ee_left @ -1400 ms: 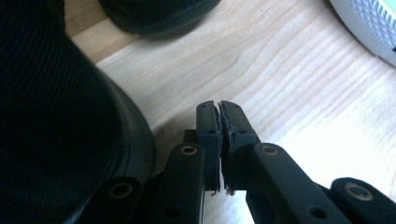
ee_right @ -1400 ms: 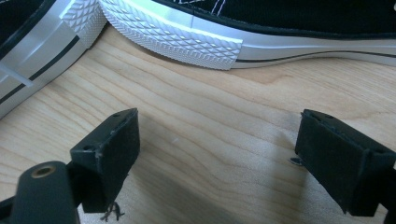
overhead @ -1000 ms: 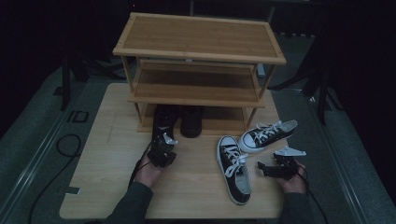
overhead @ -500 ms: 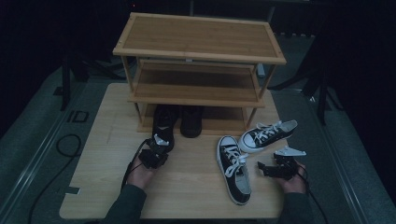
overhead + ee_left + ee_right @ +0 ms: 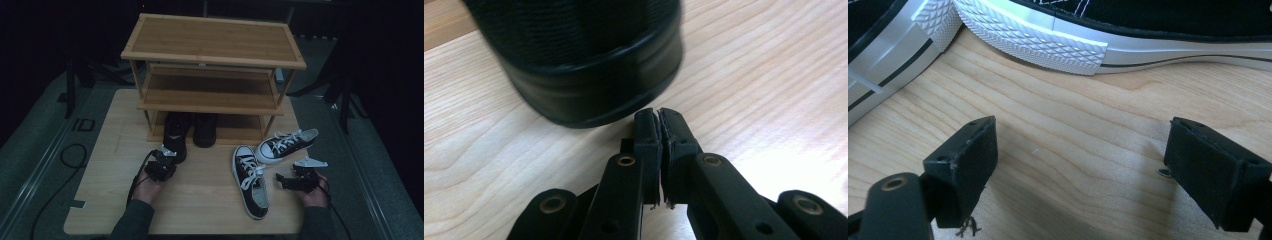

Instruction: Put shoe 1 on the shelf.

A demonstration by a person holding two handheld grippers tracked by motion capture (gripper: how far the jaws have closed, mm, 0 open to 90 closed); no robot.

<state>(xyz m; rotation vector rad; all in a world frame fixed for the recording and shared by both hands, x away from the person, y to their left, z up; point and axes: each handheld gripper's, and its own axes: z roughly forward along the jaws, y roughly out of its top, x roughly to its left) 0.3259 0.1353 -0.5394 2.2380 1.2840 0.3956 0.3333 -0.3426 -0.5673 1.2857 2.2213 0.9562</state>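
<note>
my left gripper [image 5: 161,167] is sitting low over the wooden table [image 5: 200,195], in front of the bamboo shoe rack [image 5: 212,55], with its jaws clenched pad against pad and nothing between them. in the left gripper view the two black pads [image 5: 647,135] are pressing together, and their tips are lying just short of the rounded heel of the black shoe [image 5: 584,70], close to it; i cannot tell whether they are touching it. from the high view that black shoe [image 5: 175,135] is standing with its toe end under the rack's lowest shelf and its heel sticking out toward me, beside a second black shoe [image 5: 205,130] tucked further in. my right gripper [image 5: 295,181] is resting near the table's right edge with its jaws released and standing wide, bare wood showing between them in the right gripper view. ahead of those open jaws the white ribbed sole of a black-and-white sneaker [image 5: 1108,30] is lying across the top of the frame, apart from the pads. in the high view one sneaker [image 5: 252,182] is lying lengthwise just to the left of my right gripper, and the other sneaker [image 5: 287,144] is lying angled behind it, near the rack's right leg.
</note>
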